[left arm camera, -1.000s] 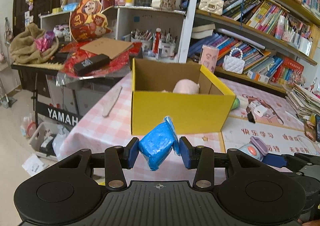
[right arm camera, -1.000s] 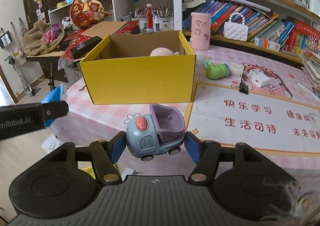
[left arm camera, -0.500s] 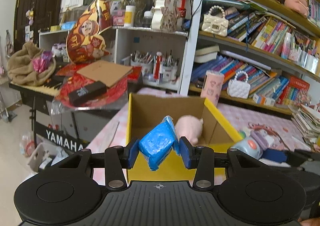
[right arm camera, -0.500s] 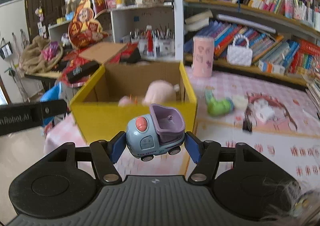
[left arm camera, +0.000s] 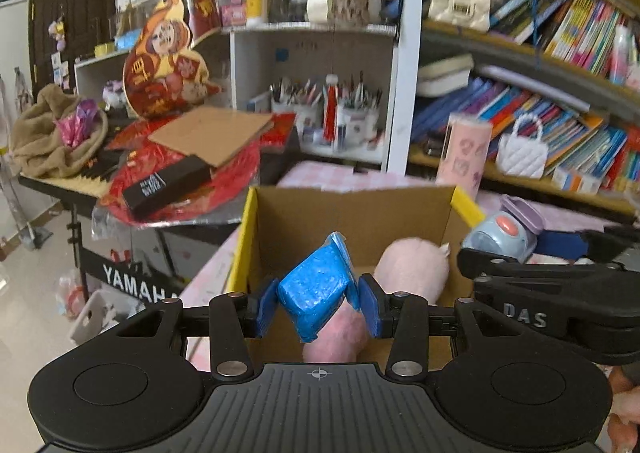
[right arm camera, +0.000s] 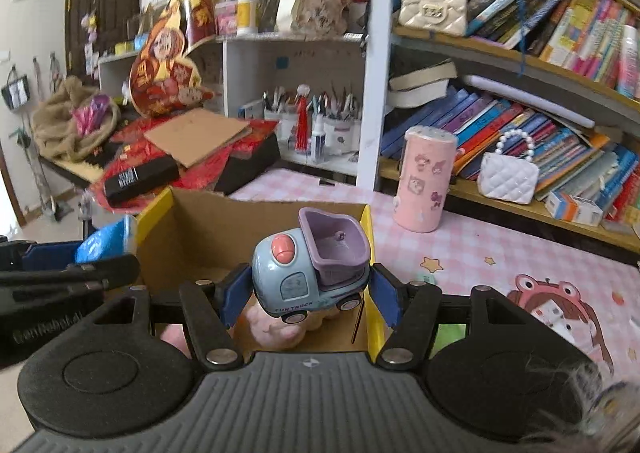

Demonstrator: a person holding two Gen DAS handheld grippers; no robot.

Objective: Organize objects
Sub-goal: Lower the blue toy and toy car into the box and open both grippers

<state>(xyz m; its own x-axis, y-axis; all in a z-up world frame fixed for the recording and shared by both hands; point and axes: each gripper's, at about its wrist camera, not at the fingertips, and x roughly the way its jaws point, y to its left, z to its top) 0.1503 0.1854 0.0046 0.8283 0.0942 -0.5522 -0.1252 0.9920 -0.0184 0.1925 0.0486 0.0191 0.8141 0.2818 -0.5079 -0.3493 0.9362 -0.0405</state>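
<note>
Left gripper (left arm camera: 318, 303), mine, clenched on a crumpled blue packet (left arm camera: 318, 287), held above the open yellow box (left arm camera: 244, 237). My right gripper (right arm camera: 306, 291) clamps a toy truck (right arm camera: 312, 267) over the box's right wall. Both grippers tilt downward, side by side. A pink plush toy (left arm camera: 412, 265) lies on the box floor, partly hidden behind packet and truck; its shape is hard to make out. The box's near wall is hidden by my grippers' bodies. Shelving is blurred.
</note>
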